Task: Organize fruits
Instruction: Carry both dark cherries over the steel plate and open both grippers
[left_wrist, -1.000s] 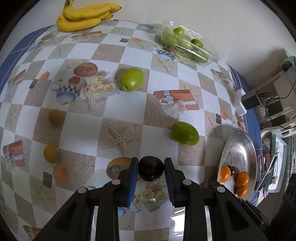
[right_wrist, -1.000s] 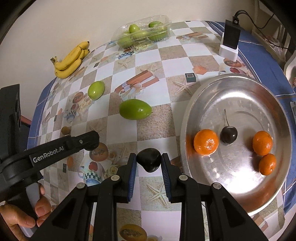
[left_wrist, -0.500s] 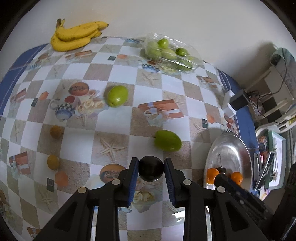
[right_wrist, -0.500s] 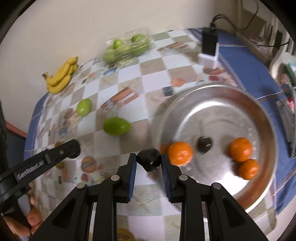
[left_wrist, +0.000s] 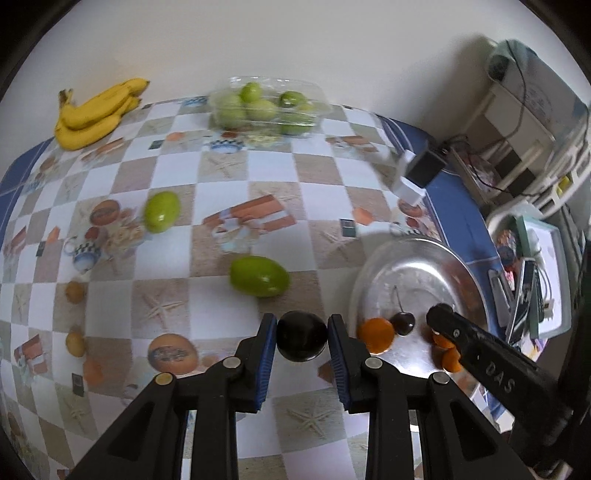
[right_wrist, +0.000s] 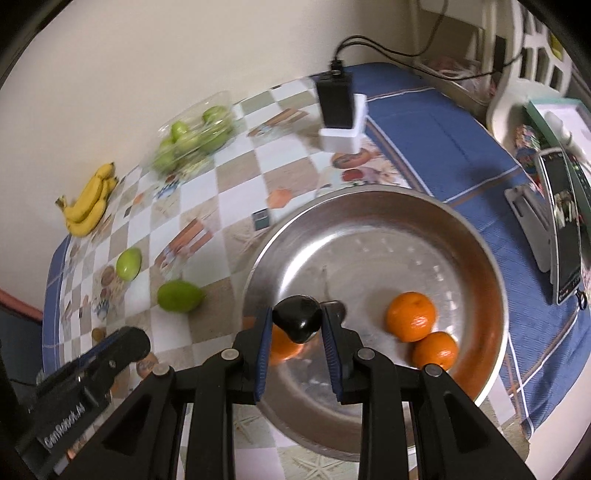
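Note:
My left gripper (left_wrist: 302, 341) is shut on a dark round fruit (left_wrist: 302, 340), held above the checkered tablecloth just left of the silver tray (left_wrist: 436, 266). My right gripper (right_wrist: 296, 325) is shut on a second dark fruit (right_wrist: 296, 323), held over the left part of the tray (right_wrist: 369, 236). The tray holds oranges (right_wrist: 410, 316) and a dark cherry with a stem (left_wrist: 402, 323). Two green fruits lie loose on the cloth, one near (left_wrist: 259, 277) and one further back (left_wrist: 161, 211).
A banana bunch (left_wrist: 96, 112) and a clear pack of green fruits (left_wrist: 269, 107) sit at the far edge by the wall. Small brown fruits (left_wrist: 75, 292) lie at the left. A black charger in a white stand (right_wrist: 341, 110) stands beyond the tray. A phone (right_wrist: 563, 229) stands at right.
Both grippers have swung right toward the tray, each still holding its dark fruit. The right gripper has moved from beside the tray to over its left part.

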